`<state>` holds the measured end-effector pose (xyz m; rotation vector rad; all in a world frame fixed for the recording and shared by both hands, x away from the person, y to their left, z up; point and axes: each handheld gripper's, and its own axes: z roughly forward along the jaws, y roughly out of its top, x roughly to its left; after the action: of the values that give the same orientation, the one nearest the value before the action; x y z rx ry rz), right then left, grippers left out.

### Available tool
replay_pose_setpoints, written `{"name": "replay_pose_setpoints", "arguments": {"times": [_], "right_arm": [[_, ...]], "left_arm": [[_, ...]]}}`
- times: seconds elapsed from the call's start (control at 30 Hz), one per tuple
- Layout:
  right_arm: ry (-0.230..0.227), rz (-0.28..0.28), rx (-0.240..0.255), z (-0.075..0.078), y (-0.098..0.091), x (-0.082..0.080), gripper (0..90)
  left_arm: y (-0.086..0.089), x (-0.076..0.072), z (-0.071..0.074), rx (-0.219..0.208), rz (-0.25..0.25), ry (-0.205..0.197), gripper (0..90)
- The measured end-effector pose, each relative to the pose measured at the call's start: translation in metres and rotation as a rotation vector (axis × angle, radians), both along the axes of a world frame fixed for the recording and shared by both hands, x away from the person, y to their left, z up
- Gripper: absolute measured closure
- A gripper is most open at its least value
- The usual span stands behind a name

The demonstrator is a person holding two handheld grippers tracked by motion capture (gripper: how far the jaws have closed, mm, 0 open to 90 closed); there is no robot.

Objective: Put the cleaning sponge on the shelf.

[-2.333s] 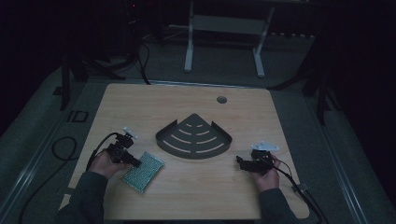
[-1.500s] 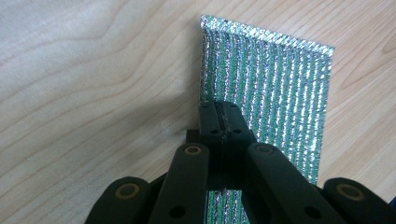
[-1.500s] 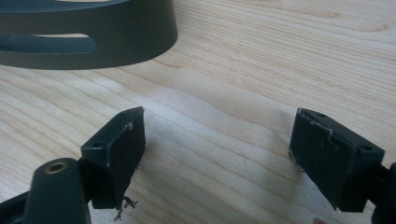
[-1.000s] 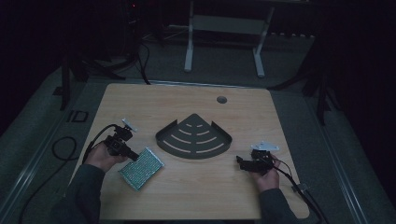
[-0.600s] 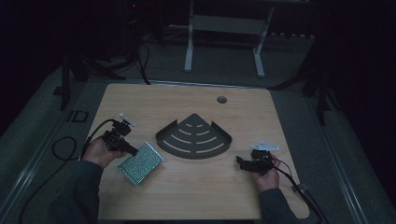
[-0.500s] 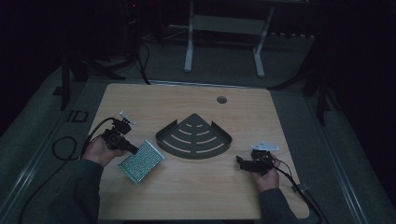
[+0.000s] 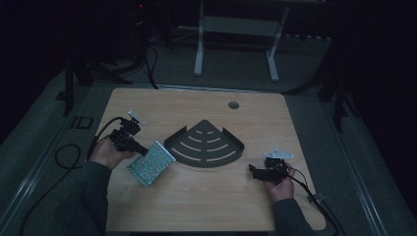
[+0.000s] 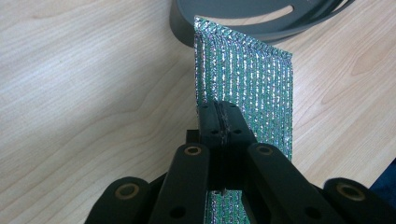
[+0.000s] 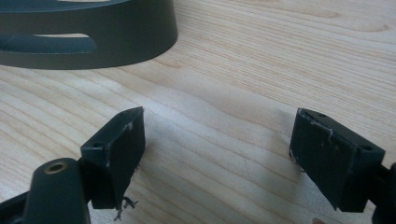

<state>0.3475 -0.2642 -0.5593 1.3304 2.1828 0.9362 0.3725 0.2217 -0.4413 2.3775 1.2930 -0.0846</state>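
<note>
1. Since the earlier frames the left gripper (image 7: 140,147) has been drawing back toward the left edge of the desk (image 7: 196,206), and the shiny green pouch (image 7: 151,163) has been coming with it, turning from lying flat near the front to standing more on edge.
2. The left gripper's jaws are clenching one end of the pouch; in the left gripper view the pouch (image 8: 252,88) is rising edge-up from between the pressed-together jaws.
3. The far end of the pouch is reaching just beside the curved rim of the dark fan-shaped tray (image 8: 233,23); whether the two are touching cannot be told.
4. The tray (image 7: 204,145) is sitting in the middle of the desk, between the two hands.
5. The right gripper (image 7: 253,172) is resting low over the desk near the front right, pointing toward the tray.
6. Its jaws are standing wide apart and gripping nothing, with bare wood (image 9: 224,116) showing between them and the tray wall (image 9: 116,42) ahead.
</note>
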Motion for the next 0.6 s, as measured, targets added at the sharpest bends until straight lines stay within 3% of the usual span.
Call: {"name": "replay_pose_setpoints", "arguments": {"times": [0.6], "right_arm": [[0.002, 0.000, 0.001, 0.000, 0.000, 0.000, 17.6]], "left_arm": [[-0.016, 0.014, 0.015, 0.018, -0.014, -0.025, 89.8]]}}
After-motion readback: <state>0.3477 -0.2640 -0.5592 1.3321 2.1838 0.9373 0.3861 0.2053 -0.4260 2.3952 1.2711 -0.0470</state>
